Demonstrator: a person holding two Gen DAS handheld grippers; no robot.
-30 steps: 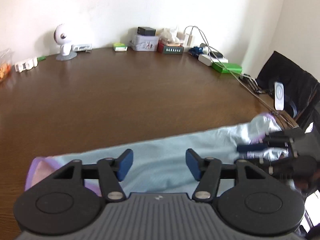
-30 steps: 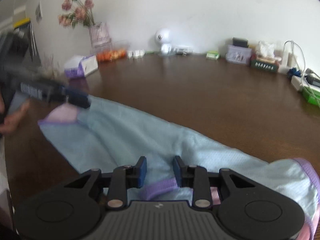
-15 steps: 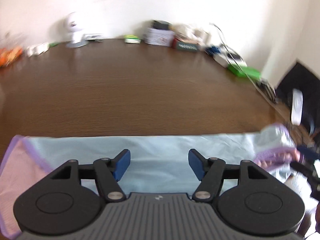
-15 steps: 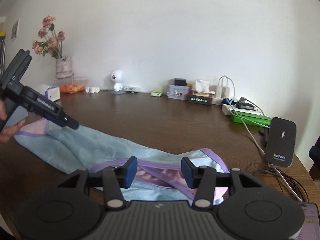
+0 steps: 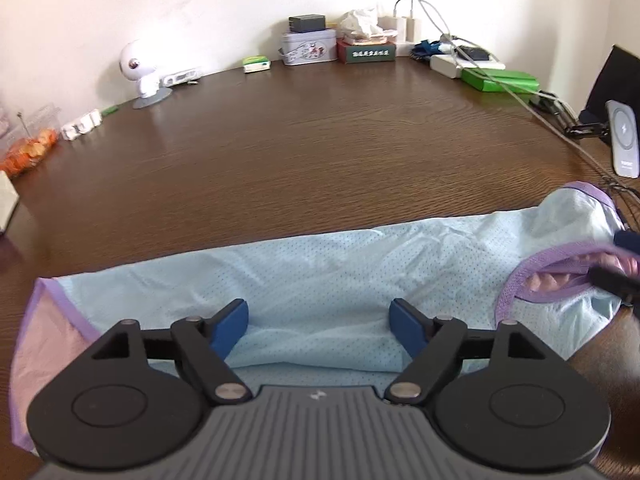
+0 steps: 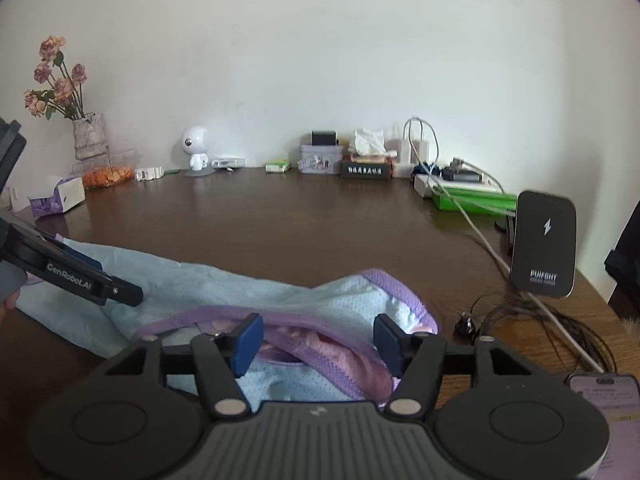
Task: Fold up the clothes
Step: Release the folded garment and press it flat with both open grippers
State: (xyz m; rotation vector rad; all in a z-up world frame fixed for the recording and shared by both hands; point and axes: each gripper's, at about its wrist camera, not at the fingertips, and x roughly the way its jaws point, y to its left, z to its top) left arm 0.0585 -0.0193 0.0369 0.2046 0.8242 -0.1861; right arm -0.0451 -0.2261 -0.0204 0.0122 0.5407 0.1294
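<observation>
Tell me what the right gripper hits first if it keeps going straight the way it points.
Probably the purple-trimmed opening of the light blue garment lying under the right gripper, whose jaws are opening with nothing pinched; depth is uncertain.

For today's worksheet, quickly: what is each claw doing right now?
Left claw: jaws opening, pads clear of the garment, holding nothing.
Right claw: jaws opening over the garment's purple-edged end, holding nothing.

"GenRobot.AI" is printed on the left gripper (image 6: 318, 342)'s arm; "PUIFONT" is read on the charger (image 6: 543, 246), beneath a lightning sign.
</observation>
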